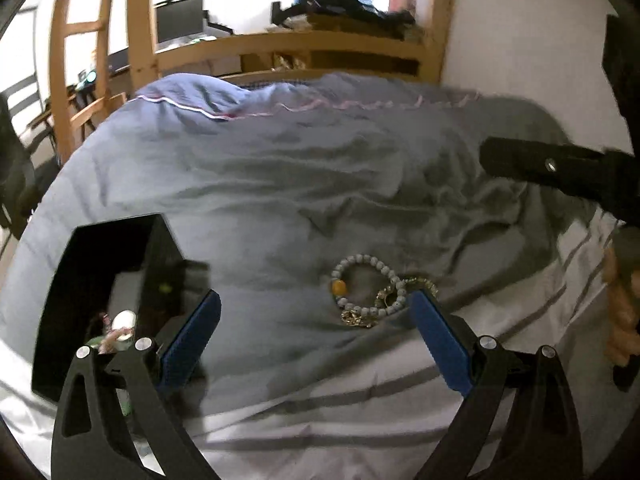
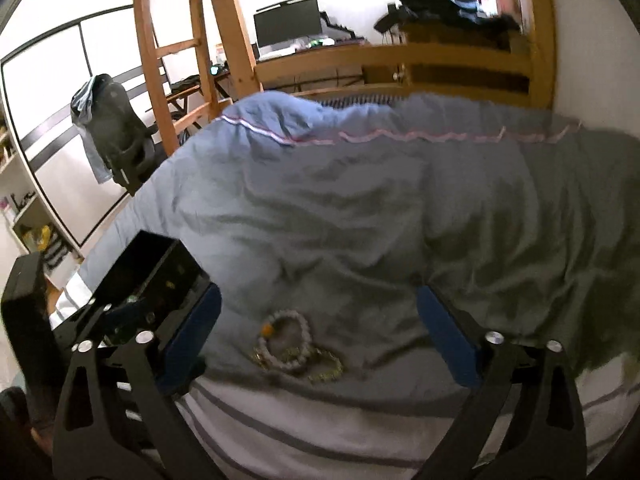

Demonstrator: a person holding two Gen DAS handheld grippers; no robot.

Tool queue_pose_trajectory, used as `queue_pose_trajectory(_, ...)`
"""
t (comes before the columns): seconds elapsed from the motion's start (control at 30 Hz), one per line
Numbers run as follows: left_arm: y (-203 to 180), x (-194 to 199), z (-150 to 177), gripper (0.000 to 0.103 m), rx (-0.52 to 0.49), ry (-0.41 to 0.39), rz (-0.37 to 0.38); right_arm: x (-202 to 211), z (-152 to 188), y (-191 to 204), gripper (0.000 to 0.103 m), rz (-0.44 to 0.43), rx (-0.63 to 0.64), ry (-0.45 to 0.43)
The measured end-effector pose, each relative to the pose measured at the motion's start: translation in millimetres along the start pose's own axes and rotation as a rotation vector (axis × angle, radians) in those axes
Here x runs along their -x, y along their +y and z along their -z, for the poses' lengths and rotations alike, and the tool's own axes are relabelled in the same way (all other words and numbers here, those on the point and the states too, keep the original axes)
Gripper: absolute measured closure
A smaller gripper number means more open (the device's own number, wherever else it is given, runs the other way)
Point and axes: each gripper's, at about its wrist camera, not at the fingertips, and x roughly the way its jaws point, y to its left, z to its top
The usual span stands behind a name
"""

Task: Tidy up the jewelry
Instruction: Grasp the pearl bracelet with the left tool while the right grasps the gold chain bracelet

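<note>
Between picks, by the look of it: both tools empty and hovering over the bed, no piece in either grip. Left gripper (image 1: 314, 320) spread wide, blue pads apart with nothing between them; right gripper (image 2: 320, 322) likewise spread, nothing pinched. Bead bracelet (image 1: 366, 286) lying on the grey-blue duvet (image 1: 280, 184) just ahead of the left gripper's fingertips, nearer the right-hand pad, tangled with a gold chain (image 1: 394, 300) that passes under and beside it. Same heap seen from the right wrist: bead bracelet (image 2: 286, 342) and gold chain (image 2: 324, 368) low between the right gripper's fingers, closer to the left-hand pad. Black box (image 1: 104, 296) open to the left of the left gripper, partly behind its left finger, with a few small pieces already inside, too blurred to name. Probably the collecting stage, part done. Next move likely a descent onto one piece, calling for a pad on either side of the bead loop, a firm close, and a lift slow enough to shed the snagged chain before carrying across to the box.
</note>
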Motion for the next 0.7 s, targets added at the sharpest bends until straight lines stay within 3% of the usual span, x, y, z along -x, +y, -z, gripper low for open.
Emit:
queue_pose_trajectory(0.03, 0, -8, 0, 0.011, 0.007, 0.012, -0.003, -3, 5, -4, 0.028, -0.005, 0.005, 0.015)
queue_pose_trajectory(0.13, 7, -33, 2, 0.023, 0.092, 0.064, 0.019, -21, 17, -14, 0.043, 0.0, 0.035, 0.076)
queue_pose_trajectory(0.2, 6, -49, 2, 0.03, 0.084, 0.096, 0.02, -33, 21, -18, 0.051, -0.011, 0.044, 0.121)
queue_pose_trajectory(0.3, 0, -65, -3, 0.032, 0.04, 0.103, 0.007, -56, 30, -24, 0.058, -0.05, 0.028, 0.202)
queue_pose_trajectory(0.43, 3, -92, -9, 0.032, 0.061, 0.144, 0.033, -87, 47, -26, 0.063, -0.06, 0.012, 0.308)
queue_pose_trajectory(0.5, 3, -108, -6, 0.038, 0.058, 0.193, 0.032, -102, 54, -24, 0.064, -0.054, 0.024, 0.36)
queue_pose_trajectory(0.6, -2, -112, -3, 0.042, 0.025, 0.185, 0.017, -114, 58, -18, 0.073, -0.051, 0.067, 0.383)
queue_pose_trajectory(0.67, -1, -112, -5, 0.063, 0.023, 0.179, 0.013, -119, 58, -14, 0.083, -0.044, 0.093, 0.376)
queue_pose_trajectory(0.7, 0, -113, -7, 0.068, 0.022, 0.176, 0.006, -122, 57, -13, 0.09, -0.029, 0.109, 0.366)
